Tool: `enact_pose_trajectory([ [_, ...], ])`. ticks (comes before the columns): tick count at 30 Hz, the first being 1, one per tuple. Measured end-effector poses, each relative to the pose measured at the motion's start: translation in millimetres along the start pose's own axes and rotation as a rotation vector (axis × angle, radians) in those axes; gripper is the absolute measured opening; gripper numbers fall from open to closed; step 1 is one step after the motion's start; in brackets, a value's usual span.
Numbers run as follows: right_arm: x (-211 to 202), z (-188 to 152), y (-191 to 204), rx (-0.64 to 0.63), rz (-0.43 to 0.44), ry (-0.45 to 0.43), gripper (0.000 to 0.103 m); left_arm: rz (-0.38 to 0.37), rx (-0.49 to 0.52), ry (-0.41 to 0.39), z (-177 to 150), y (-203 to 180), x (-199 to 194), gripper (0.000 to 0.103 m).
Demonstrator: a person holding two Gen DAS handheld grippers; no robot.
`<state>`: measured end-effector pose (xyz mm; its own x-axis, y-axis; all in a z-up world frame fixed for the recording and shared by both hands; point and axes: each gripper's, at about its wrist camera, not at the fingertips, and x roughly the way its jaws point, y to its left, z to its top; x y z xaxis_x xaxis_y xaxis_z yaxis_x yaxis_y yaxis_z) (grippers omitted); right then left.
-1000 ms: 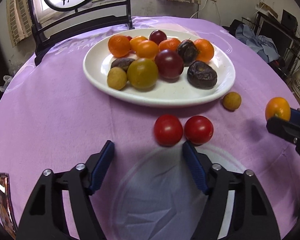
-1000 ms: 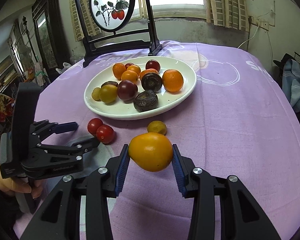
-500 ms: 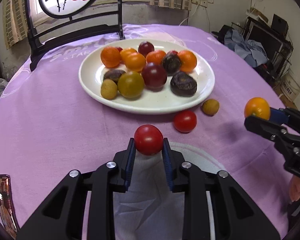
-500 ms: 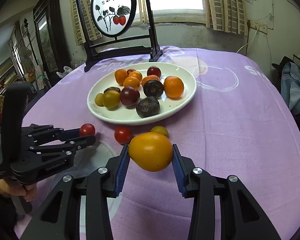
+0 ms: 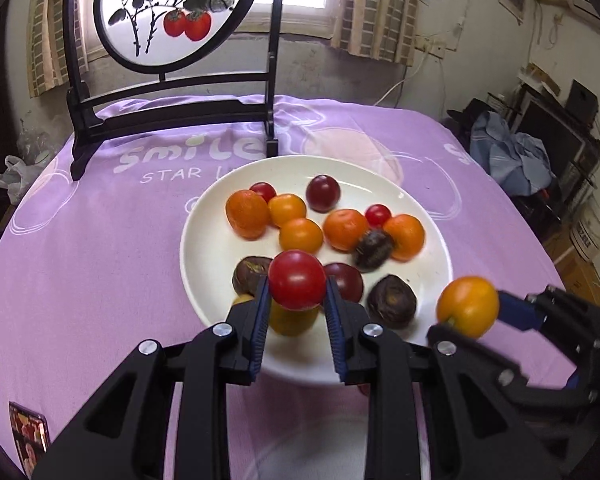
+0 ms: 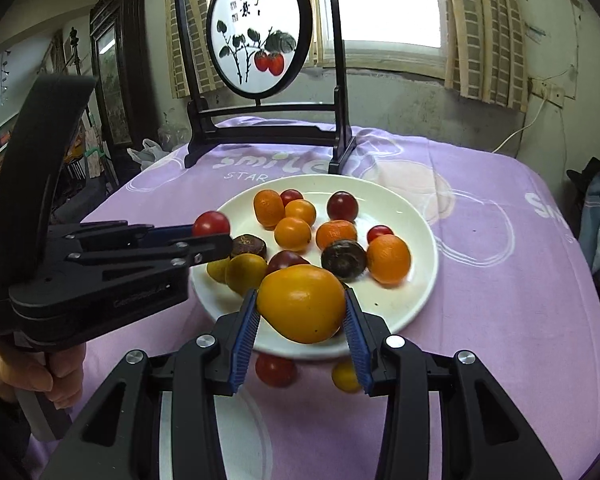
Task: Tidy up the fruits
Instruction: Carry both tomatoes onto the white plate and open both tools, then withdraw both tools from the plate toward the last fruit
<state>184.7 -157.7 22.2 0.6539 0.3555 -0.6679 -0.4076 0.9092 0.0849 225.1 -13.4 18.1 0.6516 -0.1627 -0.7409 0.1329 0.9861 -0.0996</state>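
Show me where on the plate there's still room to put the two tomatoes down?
The white plate has bare room along its right side, right of the orange fruit, and at the front edge near the dark wrinkled fruit. The far rim behind the dark red tomato is bare too. The middle and left are crowded.

The left hand-held gripper (image 5: 297,301) clamps a red tomato (image 5: 297,280) above the white plate (image 5: 204,216).

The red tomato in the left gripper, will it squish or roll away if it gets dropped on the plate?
The red tomato looks round and smooth, so it would probably roll. Its shiny skin may be slippery. The left hand-held gripper holds it undented, so it seems fairly firm.
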Motion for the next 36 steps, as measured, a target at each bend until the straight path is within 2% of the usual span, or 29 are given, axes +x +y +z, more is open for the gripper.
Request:
enact_pose_trajectory([
  [6,31.6,-2.9,10.3,-0.015,0.033,0.057,0.042,0.025,-0.011,0.027,9.1,8.4,30.1,0.026],
  [10,46.7,-9.3,10.9,0.001,0.008,0.079,0.043,0.029,-0.041,0.042,12.7,12.3,47.0,0.030],
  [12,45.7,-11.6,9.7,0.008,0.033,0.064,0.051,0.047,-0.052,0.040,12.6,12.2,49.8,0.051],
  [14,40.6,-13.1,8.3,0.013,0.033,0.058,0.055,0.051,-0.046,0.024,10.4,9.4,46.2,0.057],
  [23,5.2,-25.2,-19.1,0.101,0.030,0.032,0.056,0.037,-0.061,0.016,-15.9,9.7,15.1,0.060],
  [36,-21.5,-61.9,-22.9,0.111,-0.013,0.044,0.059,0.027,-0.050,0.007,-64.2,-7.1,-20.5,0.065],
])
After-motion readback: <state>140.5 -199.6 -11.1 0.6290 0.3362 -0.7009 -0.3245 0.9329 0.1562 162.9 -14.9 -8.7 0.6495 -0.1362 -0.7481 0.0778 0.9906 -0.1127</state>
